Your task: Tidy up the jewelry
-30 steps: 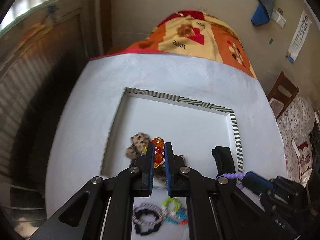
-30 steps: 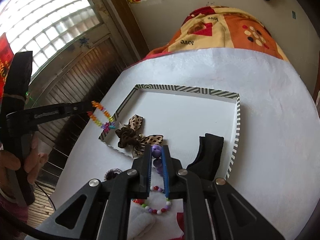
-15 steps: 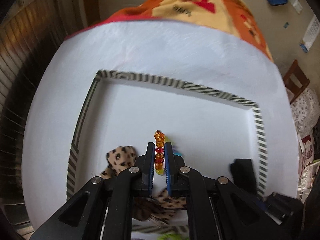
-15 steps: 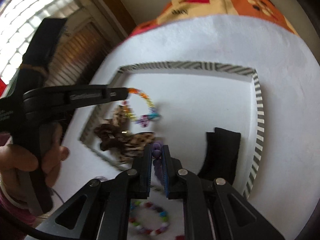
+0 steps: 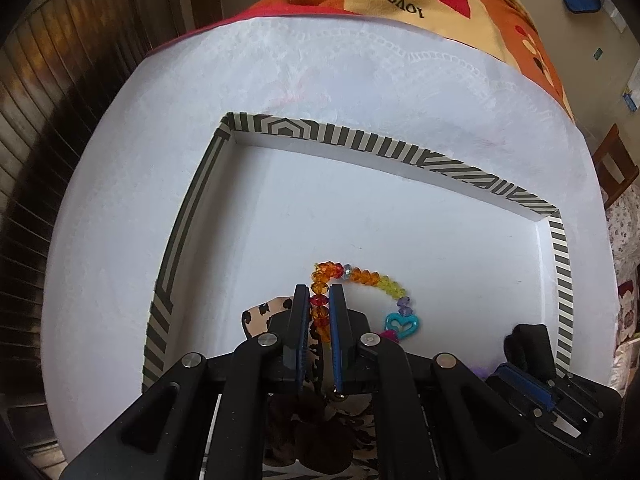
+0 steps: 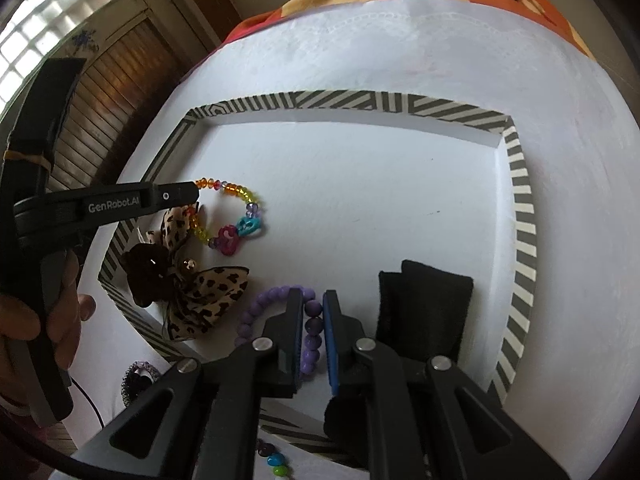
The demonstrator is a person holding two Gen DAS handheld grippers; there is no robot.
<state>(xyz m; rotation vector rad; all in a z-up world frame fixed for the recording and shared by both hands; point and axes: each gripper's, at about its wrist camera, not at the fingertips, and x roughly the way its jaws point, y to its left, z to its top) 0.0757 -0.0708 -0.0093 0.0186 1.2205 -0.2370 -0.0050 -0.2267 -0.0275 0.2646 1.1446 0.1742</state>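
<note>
In the left wrist view our left gripper (image 5: pixel 319 294) is clenched on the amber-bead bracelet (image 5: pixel 362 276), its loop trailing right of the jaws, seemingly onto the striped tray (image 5: pixel 562 264); in the right wrist view our right gripper (image 6: pixel 313 300) grasps the purple bead bracelet (image 6: pixel 256 312), looping left over the same tray.

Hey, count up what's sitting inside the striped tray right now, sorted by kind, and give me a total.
Beaded bracelets: 2, the multicoloured bracelet in the left gripper, the purple bracelet in the right gripper
Leopard-print bows: 1
Black pouches: 1
Total: 4 inside the striped tray
</note>
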